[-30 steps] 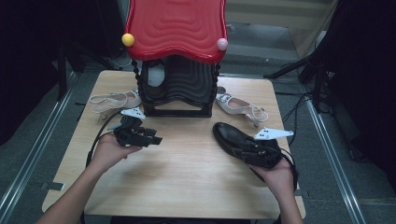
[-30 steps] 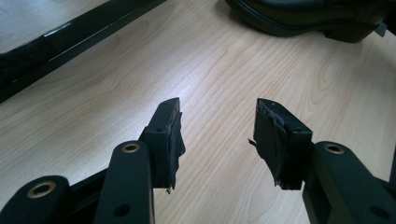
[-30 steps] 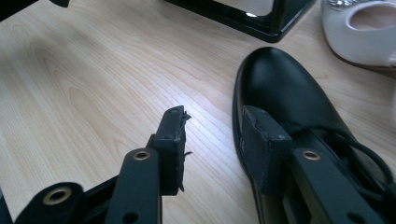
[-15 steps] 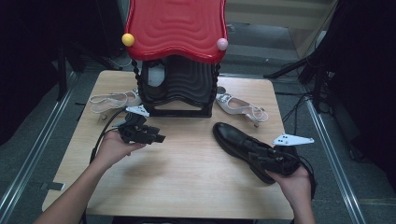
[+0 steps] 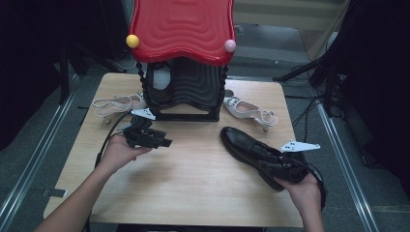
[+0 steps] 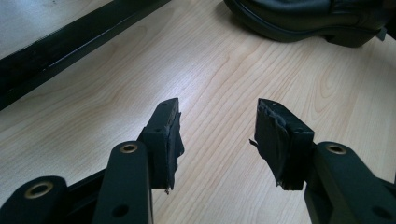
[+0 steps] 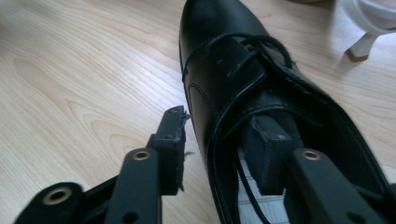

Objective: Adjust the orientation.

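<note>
A black lace-up shoe (image 5: 244, 145) lies on the wooden table (image 5: 193, 188), toe toward the rack; its toe and laces show in the right gripper view (image 7: 219, 56). My right gripper (image 7: 218, 119) stands open astride the shoe's side wall, one jaw outside and one inside the opening, with a gap at the outer pad. From the high view that gripper (image 5: 271, 163) sits over the shoe's heel end. My left gripper (image 6: 219, 109) is open over bare wood with nothing between its pads, left of centre (image 5: 163, 143).
A black shoe rack with a wavy red roof (image 5: 183, 29) stands at the back centre. One white strappy sandal (image 5: 116, 103) lies to its left and another (image 5: 249, 112) to its right. The black shoe's sole edge (image 6: 303, 23) lies beyond the left jaws.
My right hand has slid right and toward the near edge along the shoe to its heel end. The shoe has stayed put, and the left hand has barely shifted.
</note>
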The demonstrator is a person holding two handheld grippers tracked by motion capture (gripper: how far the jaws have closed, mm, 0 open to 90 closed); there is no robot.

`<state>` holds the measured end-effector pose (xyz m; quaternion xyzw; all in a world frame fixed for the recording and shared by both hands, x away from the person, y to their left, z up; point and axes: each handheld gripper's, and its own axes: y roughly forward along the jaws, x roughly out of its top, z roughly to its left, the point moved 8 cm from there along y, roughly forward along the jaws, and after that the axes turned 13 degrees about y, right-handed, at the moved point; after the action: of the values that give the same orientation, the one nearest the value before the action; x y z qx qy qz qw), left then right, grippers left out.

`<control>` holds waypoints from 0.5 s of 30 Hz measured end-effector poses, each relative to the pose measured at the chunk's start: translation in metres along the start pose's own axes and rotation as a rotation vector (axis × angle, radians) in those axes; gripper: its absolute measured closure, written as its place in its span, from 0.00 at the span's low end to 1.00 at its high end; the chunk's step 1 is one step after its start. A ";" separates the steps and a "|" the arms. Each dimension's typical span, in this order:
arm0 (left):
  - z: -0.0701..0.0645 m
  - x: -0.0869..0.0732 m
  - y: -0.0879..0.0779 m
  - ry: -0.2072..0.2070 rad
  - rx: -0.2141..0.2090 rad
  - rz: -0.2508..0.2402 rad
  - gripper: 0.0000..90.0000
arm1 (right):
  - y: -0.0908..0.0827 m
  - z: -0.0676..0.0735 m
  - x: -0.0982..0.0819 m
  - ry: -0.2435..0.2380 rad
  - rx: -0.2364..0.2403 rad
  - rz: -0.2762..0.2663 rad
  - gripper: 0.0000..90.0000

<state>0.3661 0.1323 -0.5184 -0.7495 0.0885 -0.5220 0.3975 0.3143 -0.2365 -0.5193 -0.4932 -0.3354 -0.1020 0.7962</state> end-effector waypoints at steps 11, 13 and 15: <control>-0.002 -0.005 -0.002 -0.001 0.006 0.013 0.57 | 0.025 0.000 0.002 -0.012 -0.001 0.066 0.68; -0.003 -0.006 -0.002 0.001 0.009 0.017 0.57 | 0.026 -0.002 0.004 0.006 -0.012 0.071 0.69; -0.003 -0.007 -0.002 -0.002 0.011 0.015 0.57 | 0.026 -0.001 0.004 0.009 -0.011 0.075 0.69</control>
<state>0.3598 0.1361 -0.5212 -0.7470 0.0911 -0.5188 0.4056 0.3305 -0.2241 -0.5359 -0.5091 -0.3124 -0.0764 0.7984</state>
